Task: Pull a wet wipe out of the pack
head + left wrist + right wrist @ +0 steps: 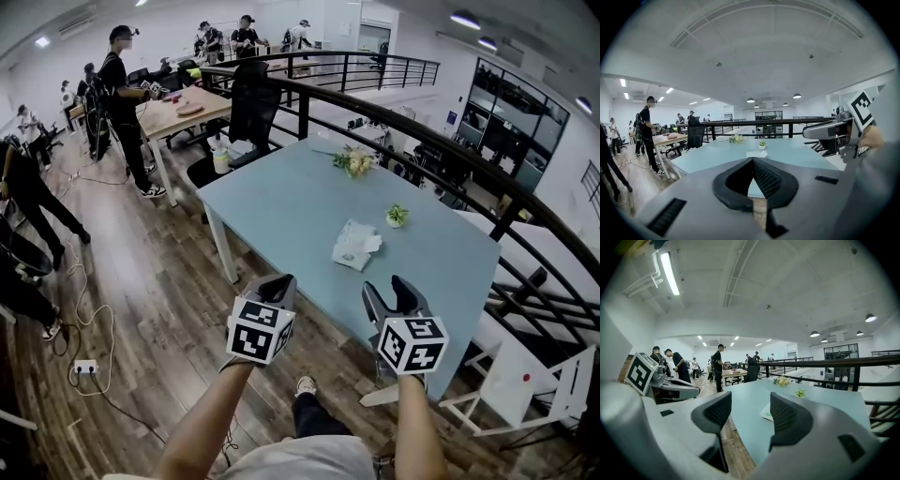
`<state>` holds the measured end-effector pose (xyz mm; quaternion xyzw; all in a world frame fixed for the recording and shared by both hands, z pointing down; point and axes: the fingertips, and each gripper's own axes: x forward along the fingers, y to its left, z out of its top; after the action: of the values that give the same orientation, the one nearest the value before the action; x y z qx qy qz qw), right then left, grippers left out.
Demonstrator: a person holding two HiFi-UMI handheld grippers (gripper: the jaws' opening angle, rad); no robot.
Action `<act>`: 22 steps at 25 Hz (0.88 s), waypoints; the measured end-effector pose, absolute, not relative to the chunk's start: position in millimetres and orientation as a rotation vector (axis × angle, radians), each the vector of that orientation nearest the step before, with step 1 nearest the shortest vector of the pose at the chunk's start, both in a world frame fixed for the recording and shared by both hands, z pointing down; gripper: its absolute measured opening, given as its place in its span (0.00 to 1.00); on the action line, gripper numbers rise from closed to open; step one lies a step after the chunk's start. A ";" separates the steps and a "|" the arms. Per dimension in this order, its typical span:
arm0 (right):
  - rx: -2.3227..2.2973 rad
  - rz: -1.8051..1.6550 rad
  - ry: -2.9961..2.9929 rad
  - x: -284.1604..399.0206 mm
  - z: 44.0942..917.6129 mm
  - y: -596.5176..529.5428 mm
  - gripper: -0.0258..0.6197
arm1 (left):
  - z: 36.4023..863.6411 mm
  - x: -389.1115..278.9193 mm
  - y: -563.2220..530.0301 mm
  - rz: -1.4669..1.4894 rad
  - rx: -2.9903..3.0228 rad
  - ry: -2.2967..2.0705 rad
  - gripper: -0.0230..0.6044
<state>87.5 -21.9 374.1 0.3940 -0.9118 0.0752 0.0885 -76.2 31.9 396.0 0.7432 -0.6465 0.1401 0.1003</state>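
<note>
Grippers hang low in the frame, short of the table's near edge. The left gripper [277, 285] has its jaws pressed together on nothing, and the right gripper [389, 292] is spread and empty. Beyond both, mid-frame, the wet wipe pack [356, 245] lies on the blue table [281, 197], near a small potted plant [397, 216].

white wipe pack [356, 245] flat mid-table.

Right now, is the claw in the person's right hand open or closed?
Open. The right gripper has its jaws well apart; the blue table shows through the gap, and nothing sits between them.
</note>
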 end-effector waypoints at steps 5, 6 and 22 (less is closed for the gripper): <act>1.163 0.218 -2.721 73.7 375.7 -46.1 0.41 | 399.4 -89.5 7.0 0.408 2.192 -1.910 0.03; 1.160 0.218 -2.721 70.9 376.1 -52.7 0.41 | 399.5 -91.4 0.1 0.408 2.194 -1.908 0.03; 1.156 0.256 -2.691 43.5 391.4 -176.9 0.41 | 410.4 -113.2 -128.7 0.446 2.196 -1.860 0.03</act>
<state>43.5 -176.9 391.4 0.3912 -0.9107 0.0866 0.1009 -113.2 -128.7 410.4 0.7491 -0.6345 0.1521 0.1147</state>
